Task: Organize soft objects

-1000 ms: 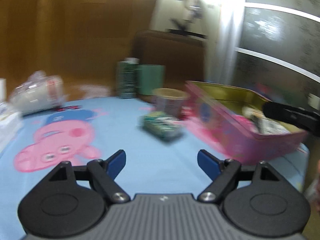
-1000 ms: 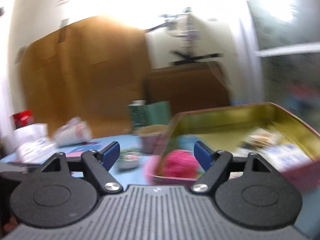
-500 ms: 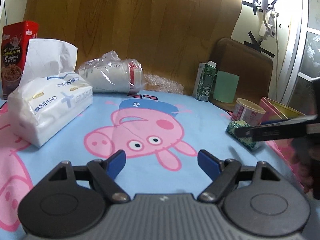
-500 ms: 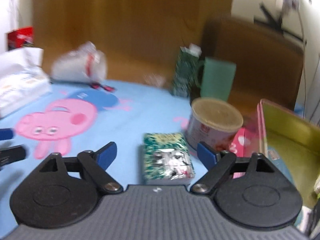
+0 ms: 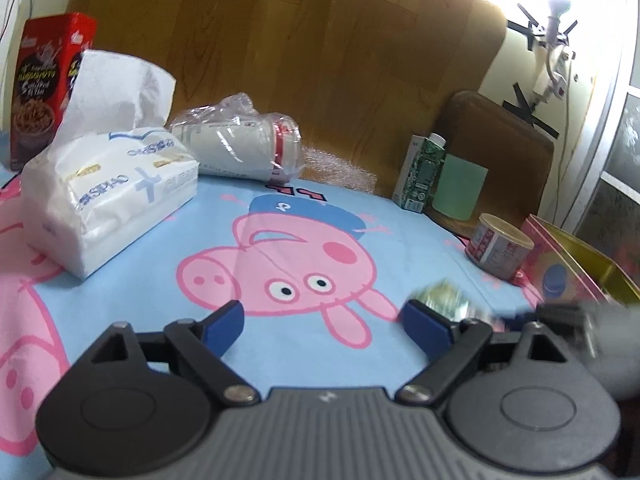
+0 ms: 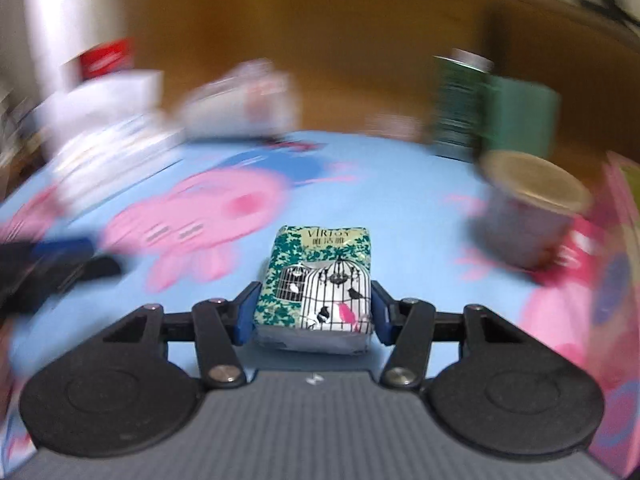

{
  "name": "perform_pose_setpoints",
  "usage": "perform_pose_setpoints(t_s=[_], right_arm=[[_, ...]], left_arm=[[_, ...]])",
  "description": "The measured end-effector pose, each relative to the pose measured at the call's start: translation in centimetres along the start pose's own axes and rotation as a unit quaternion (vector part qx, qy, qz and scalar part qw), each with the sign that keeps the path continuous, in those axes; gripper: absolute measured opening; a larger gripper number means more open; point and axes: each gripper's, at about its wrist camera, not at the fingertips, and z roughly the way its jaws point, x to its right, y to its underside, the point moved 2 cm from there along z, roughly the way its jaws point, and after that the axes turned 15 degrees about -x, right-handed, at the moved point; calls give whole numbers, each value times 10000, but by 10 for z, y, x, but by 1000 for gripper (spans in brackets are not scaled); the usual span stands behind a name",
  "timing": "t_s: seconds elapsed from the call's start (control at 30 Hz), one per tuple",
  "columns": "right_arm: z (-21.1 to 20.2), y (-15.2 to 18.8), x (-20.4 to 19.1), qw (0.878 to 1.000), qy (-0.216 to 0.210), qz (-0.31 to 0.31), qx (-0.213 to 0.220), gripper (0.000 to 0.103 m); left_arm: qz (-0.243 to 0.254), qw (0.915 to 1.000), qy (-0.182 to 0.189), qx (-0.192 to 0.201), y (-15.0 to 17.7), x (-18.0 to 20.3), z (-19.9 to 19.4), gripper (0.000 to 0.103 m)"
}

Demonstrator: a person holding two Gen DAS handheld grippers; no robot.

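Note:
A small green tissue pack (image 6: pixel 316 280) with a birdcage print sits between the blue pads of my right gripper (image 6: pixel 314 314). Its jaws are closing, and both pads touch the pack's sides. The pack stays sharp while the background smears. In the left wrist view the same pack (image 5: pixel 444 300) is a blur at the right, with the right gripper (image 5: pixel 568 320) behind it. My left gripper (image 5: pixel 324 320) hovers over the pig-print cloth (image 5: pixel 280 264), jaws opening, nothing between them. A large white tissue pack (image 5: pixel 108 200) lies at the left.
An open pink tin (image 5: pixel 568 264) stands at the right edge, with a short can (image 5: pixel 500 246) beside it. A green carton (image 5: pixel 420 172) and a green cup (image 5: pixel 460 188) stand behind. Plastic-wrapped cups (image 5: pixel 240 148) and a red box (image 5: pixel 44 88) are at the back left.
My right gripper has swung from the tin down to the small green pack and closed around it. The left gripper turned left toward the cloth's middle, then spread its jaws wider.

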Motion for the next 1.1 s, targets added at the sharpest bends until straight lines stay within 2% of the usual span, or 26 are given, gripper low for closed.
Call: perform_pose_setpoints(t_s=[0.1, 0.17, 0.23, 0.27, 0.4, 0.6, 1.1], right_arm=[[-13, 18, -36, 9965, -296, -778, 74, 59], [-24, 30, -48, 9954, -310, -888, 157, 68], [-36, 43, -53, 9948, -165, -927, 381, 89], [-42, 49, -53, 9947, -95, -897, 494, 90], [-50, 66, -41, 9971, -145, -488, 569, 90], [-52, 71, -19, 9970, -329, 225, 659, 90], [-51, 76, -24, 9971, -328, 54, 682, 90]], left_arm=[[2, 10000, -6, -10, 0, 0, 1, 90], [55, 10000, -33, -14, 1, 2, 1, 90], [105, 9999, -69, -5, 1, 4, 1, 91], [123, 9999, -83, -3, 1, 4, 1, 91], [157, 9998, -136, -20, 1, 5, 2, 91], [205, 9996, -200, -17, 1, 7, 3, 91], [245, 9996, -156, 5, 1, 7, 2, 94]])
